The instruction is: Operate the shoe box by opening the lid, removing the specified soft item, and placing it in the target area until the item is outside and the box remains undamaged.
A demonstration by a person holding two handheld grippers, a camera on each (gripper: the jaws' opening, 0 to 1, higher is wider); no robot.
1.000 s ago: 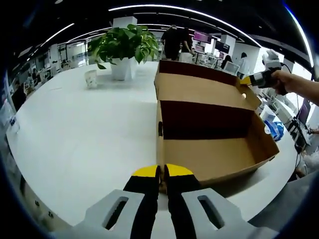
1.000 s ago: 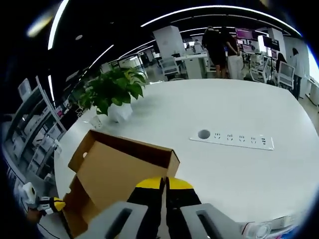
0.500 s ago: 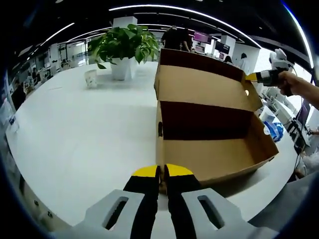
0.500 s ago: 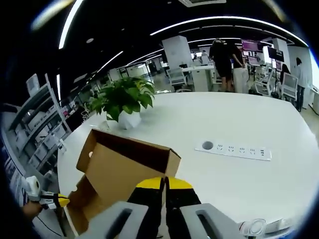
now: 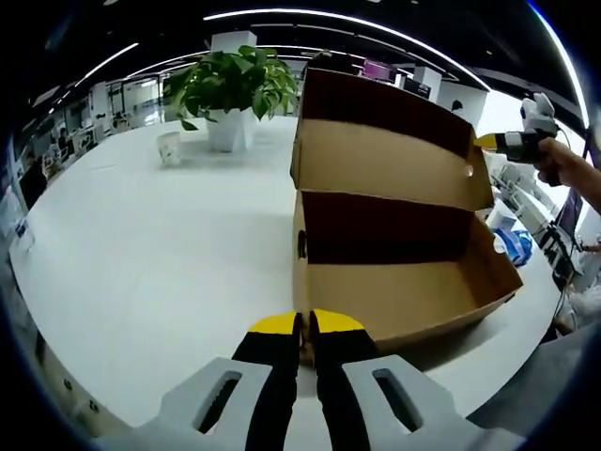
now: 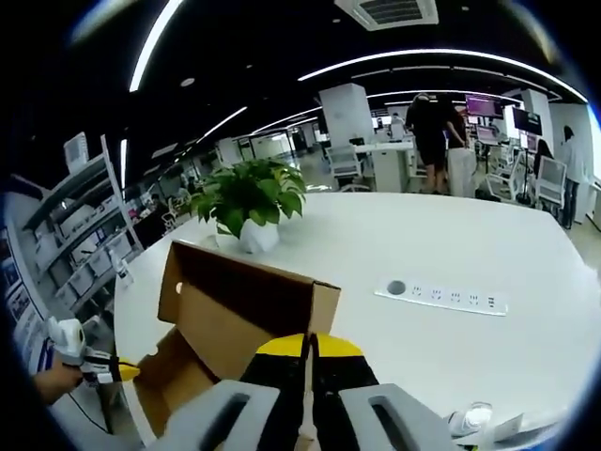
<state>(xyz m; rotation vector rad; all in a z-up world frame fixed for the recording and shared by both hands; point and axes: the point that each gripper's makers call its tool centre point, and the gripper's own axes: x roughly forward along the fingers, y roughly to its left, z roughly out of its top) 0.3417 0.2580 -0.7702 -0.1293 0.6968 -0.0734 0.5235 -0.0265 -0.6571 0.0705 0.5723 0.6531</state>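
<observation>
Shoe box (image 5: 394, 254) sits on the white table (image 5: 160, 244), at 1 o'clock from the left gripper (image 5: 305, 324). Lid (image 5: 385, 160) raised near upright. Left jaws together, clamped on the box's near corner edge. Right gripper (image 6: 305, 346) has jaws pinched on the lid's free edge.

Handling guess: thin cardboard, light, stiff in the panels but creases easily at the hinge and corners. Grip panel edges only, no twisting, don't force the lid past vertical. Soft item should be light and compressible; can't see any inside, interior floor is hidden.

Left gripper view shows the dark box interior. Right gripper view shows the lid's outer face, a power strip (image 6: 441, 297) at 2 o'clock and a potted plant (image 6: 249, 197) at 11.
</observation>
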